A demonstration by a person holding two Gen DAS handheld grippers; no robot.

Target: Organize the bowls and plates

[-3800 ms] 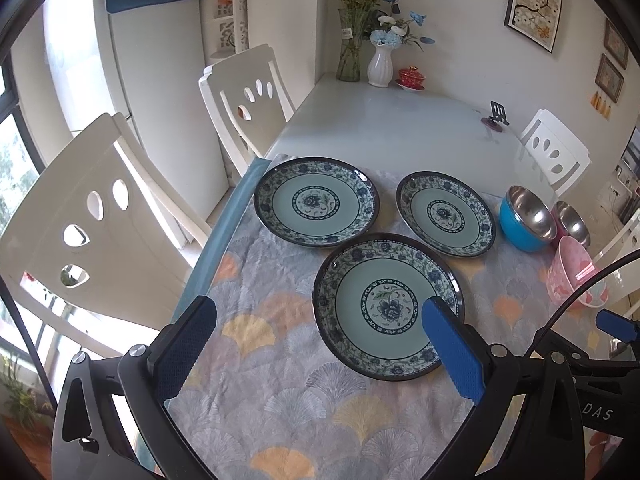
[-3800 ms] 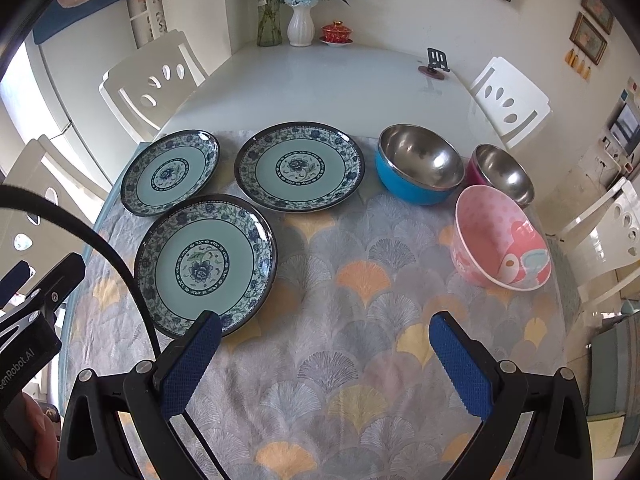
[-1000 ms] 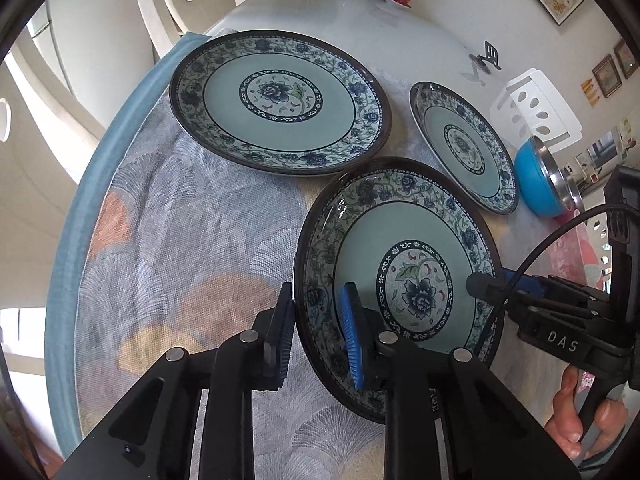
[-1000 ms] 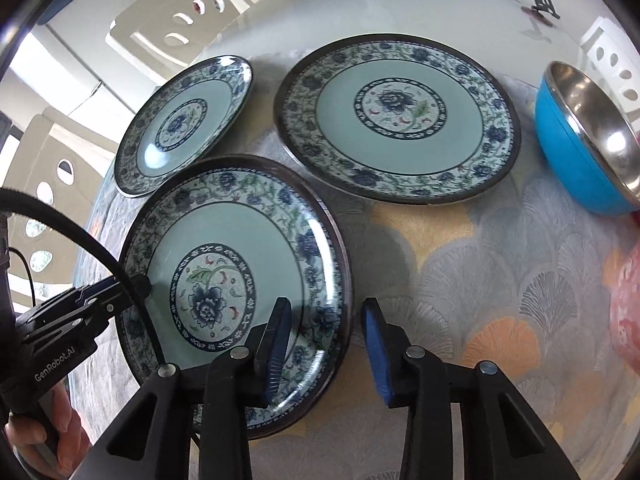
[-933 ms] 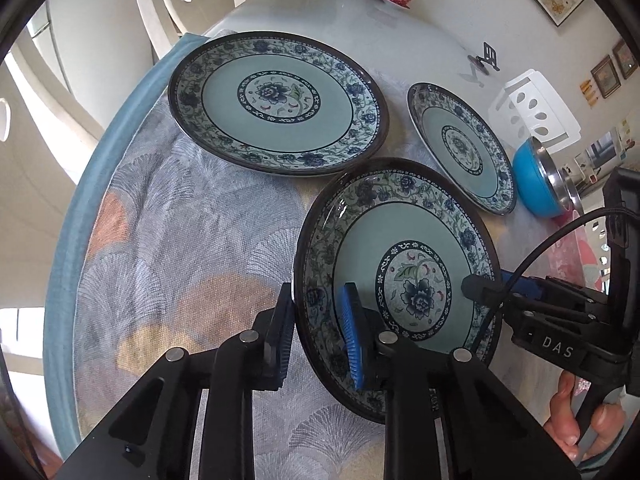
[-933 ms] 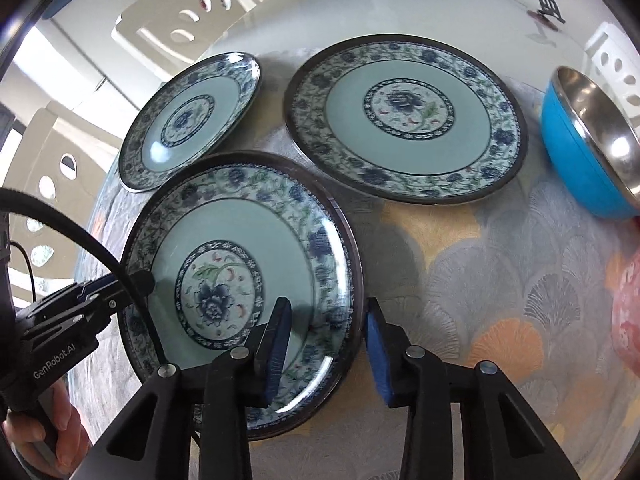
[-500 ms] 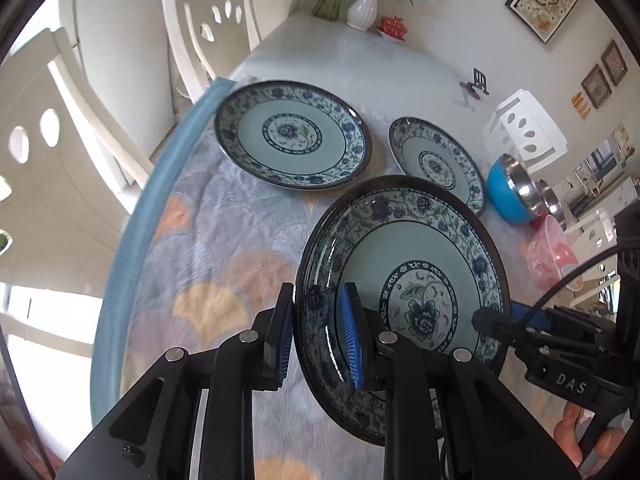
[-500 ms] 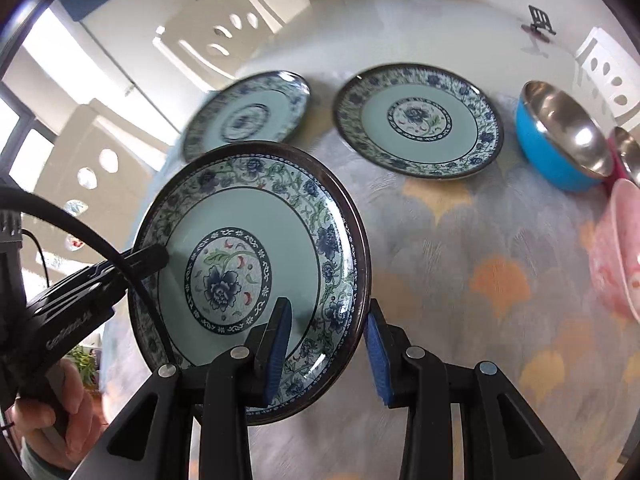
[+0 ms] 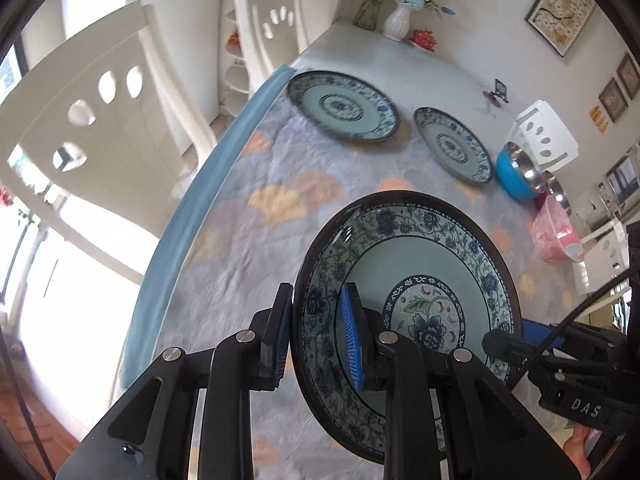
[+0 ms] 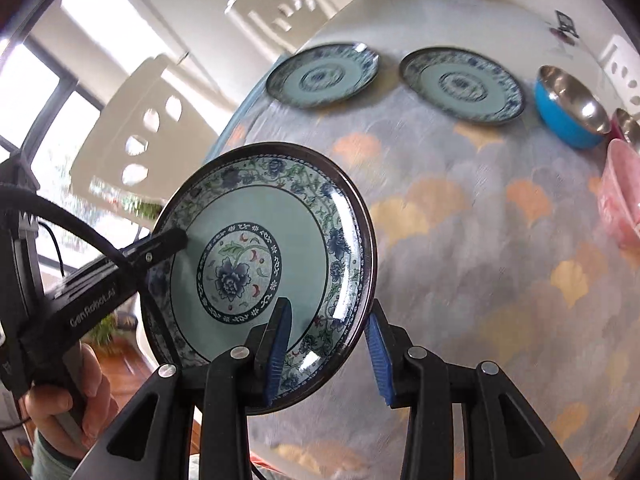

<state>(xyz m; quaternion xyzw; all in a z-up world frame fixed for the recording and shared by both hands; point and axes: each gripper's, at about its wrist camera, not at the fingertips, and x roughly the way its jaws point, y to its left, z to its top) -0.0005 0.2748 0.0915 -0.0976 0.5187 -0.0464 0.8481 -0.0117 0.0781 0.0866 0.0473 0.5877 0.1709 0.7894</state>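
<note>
A blue floral plate (image 9: 436,264) is held in the air above the table by both grippers. My left gripper (image 9: 316,336) is shut on its left rim. My right gripper (image 10: 326,350) is shut on its right rim; the plate shows in the right wrist view (image 10: 260,256) too. Two more floral plates lie on the cloth, one far left (image 9: 344,106) (image 10: 324,74) and one beside it (image 9: 452,144) (image 10: 462,84). A blue steel bowl (image 9: 518,170) (image 10: 570,110), a second steel bowl (image 9: 554,186) and a pink bowl (image 9: 556,236) (image 10: 620,196) stand at the right.
A patterned cloth (image 9: 256,248) covers the near half of the table. White chairs (image 9: 92,120) stand along the left side, another (image 9: 544,136) at the far right. Vases with flowers (image 9: 398,20) stand at the table's far end.
Both grippers closed on the near plate's opposite rims and have lifted it off the cloth, raising it higher over the last second. The other plates and the bowls stay in place.
</note>
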